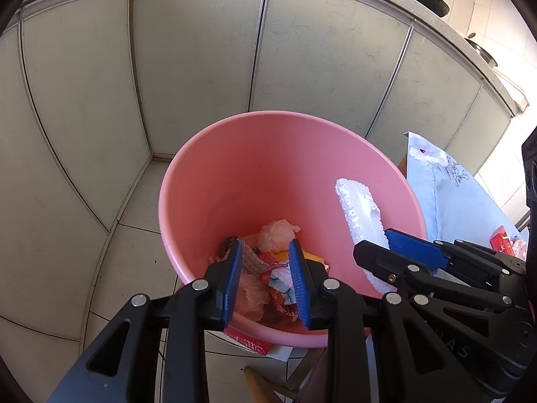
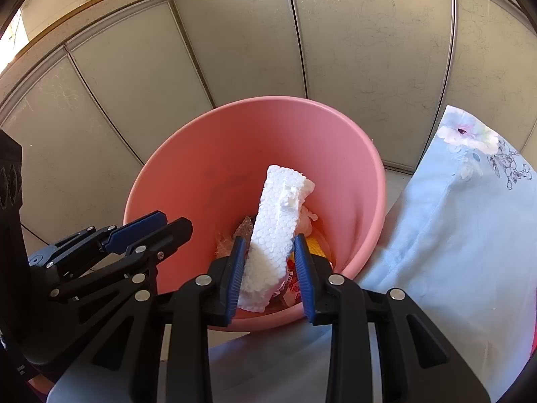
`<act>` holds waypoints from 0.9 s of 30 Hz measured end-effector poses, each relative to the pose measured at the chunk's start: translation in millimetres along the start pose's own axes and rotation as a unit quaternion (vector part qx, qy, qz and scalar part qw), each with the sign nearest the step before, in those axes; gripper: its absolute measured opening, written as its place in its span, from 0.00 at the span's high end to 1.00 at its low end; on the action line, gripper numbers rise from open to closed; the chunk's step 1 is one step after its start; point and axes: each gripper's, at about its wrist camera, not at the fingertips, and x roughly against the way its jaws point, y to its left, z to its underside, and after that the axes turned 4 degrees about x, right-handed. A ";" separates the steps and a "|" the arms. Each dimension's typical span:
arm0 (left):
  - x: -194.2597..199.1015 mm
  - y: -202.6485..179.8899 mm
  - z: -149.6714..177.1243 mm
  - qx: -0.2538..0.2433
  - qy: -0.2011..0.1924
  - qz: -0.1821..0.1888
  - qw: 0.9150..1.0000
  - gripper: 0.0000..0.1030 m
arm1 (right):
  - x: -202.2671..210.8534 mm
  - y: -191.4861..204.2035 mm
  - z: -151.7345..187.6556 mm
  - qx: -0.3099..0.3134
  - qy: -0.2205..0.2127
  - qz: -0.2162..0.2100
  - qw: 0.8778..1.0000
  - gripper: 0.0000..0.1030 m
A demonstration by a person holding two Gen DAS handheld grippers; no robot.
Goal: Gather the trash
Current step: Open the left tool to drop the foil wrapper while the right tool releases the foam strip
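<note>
Currently I log: pink bucket on the tiled floor before the cabinet doors, holding wrappers and crumpled plastic at its bottom. My left gripper hangs over the rim, fingers parted with nothing between them. My right gripper clamps a white foam block, which juts over the bucket; a blue floral cloth lies just beside.

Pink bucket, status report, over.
Left gripper open, empty. Right gripper shut on foam piece over pink bucket. Nothing blocking.
</note>
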 end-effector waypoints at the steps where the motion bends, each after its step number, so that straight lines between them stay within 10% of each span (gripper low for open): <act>1: -0.2 0.2 0.1 0.000 0.000 0.000 1.000 0.73 | -0.4 -0.1 0.9 -0.002 0.000 -0.002 1.000 0.70; 27: 0.0 0.1 -0.3 -0.005 -0.001 -0.005 1.000 0.73 | -0.1 -1.7 6.4 -0.016 -0.007 -0.006 1.000 0.70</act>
